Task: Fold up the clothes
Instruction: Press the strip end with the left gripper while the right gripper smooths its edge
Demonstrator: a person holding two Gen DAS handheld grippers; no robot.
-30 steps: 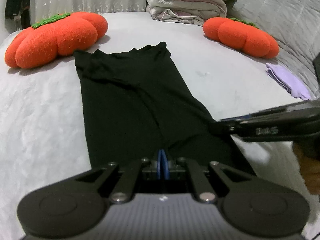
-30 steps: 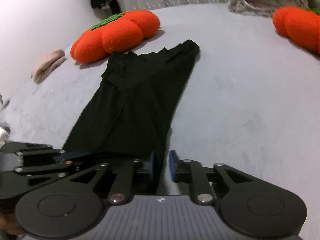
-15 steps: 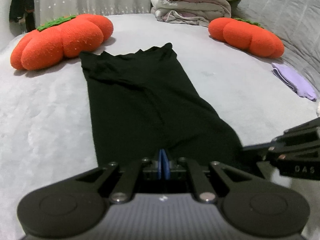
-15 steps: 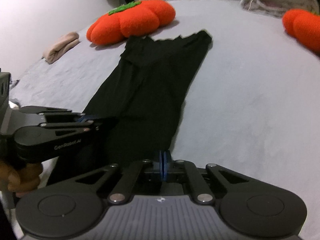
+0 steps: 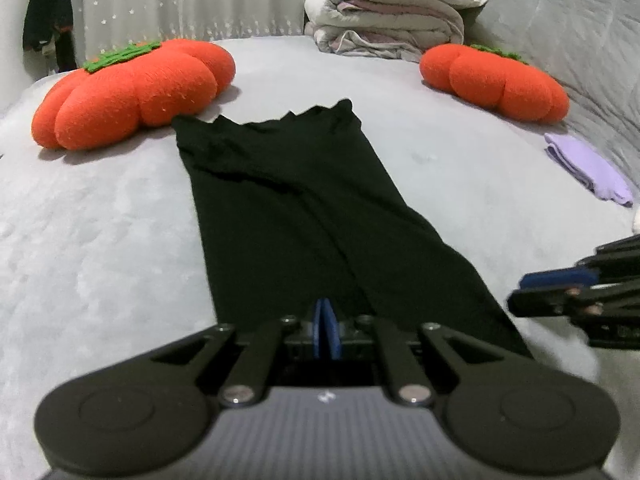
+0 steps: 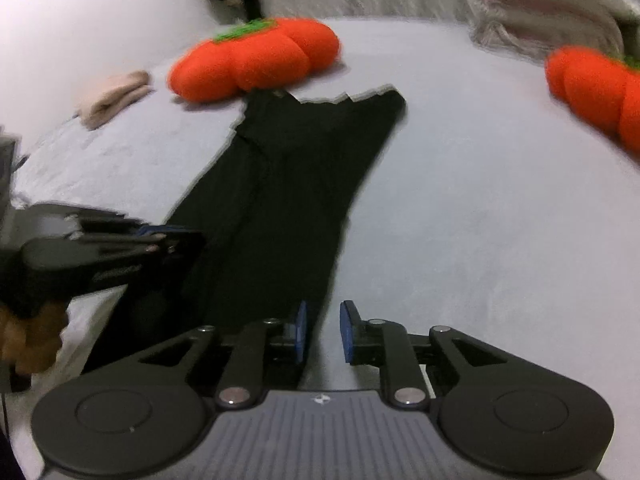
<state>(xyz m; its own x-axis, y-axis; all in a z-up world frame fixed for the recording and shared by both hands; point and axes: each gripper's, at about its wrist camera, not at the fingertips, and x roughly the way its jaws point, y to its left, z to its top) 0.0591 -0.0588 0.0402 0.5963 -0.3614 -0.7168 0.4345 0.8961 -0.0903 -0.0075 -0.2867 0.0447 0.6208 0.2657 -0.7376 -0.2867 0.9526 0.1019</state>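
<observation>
A black garment, long and narrow like folded leggings, lies flat on the grey bed, its waistband at the far end by an orange cushion. My left gripper is shut at the garment's near hem, blue pads pressed together with cloth running under them. In the right wrist view the garment stretches away, and the left gripper meets its left edge. My right gripper is open, its left pad at the garment's near right edge. From the left wrist it shows as the right gripper, just off the cloth.
Two orange pumpkin cushions sit at the far left and far right. Folded bedding is piled at the back. A lilac folded cloth lies right, a beige one left. A hand holds the left gripper.
The right gripper, shut half a second ago, has opened its pads and drawn away to the right of the garment. The left gripper stays shut at the hem.
</observation>
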